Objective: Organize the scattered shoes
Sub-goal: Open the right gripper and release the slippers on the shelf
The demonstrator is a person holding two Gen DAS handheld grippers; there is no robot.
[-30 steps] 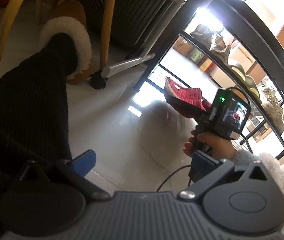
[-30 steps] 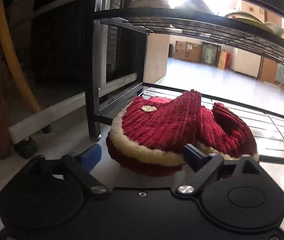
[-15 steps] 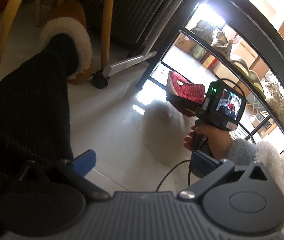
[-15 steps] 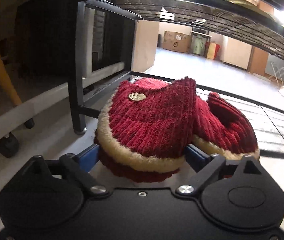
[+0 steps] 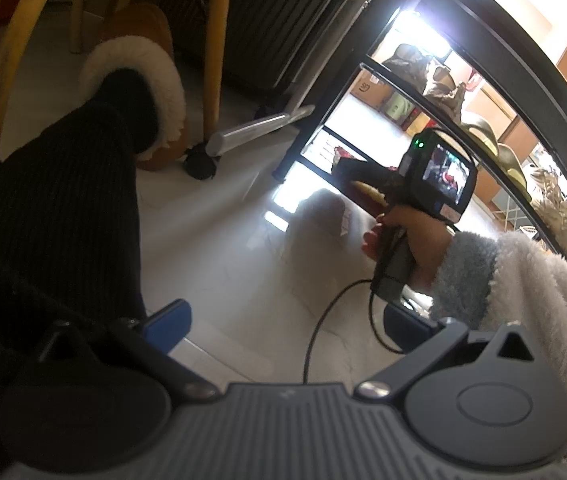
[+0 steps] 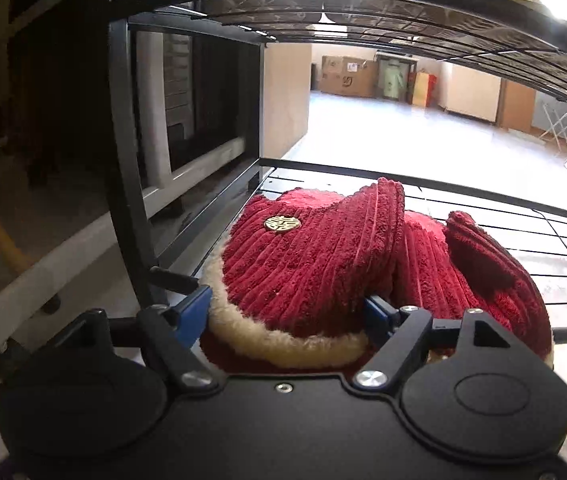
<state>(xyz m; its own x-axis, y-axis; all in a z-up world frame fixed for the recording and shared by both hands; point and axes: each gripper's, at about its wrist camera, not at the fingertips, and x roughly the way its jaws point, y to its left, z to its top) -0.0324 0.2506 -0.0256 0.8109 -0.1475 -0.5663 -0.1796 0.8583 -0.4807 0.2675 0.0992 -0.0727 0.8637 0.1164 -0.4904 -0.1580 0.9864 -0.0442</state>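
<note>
Red corduroy slipper with cream fleece trim (image 6: 303,264) is clamped by right gripper (image 6: 283,312) over black wire shoe rack (image 6: 483,224)'s bottom shelf; left gripper (image 5: 283,320) fingers wide, nothing held.

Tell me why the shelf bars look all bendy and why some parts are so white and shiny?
Right wrist view: the fisheye lens bows the black wire shoe rack, and backlight blows out the floor behind the red corduroy slippers with cream fleece trim. Left wrist view: the same glare whitens the rack openings, leaving the black ribbed trouser leg nearly detail-free.
</note>
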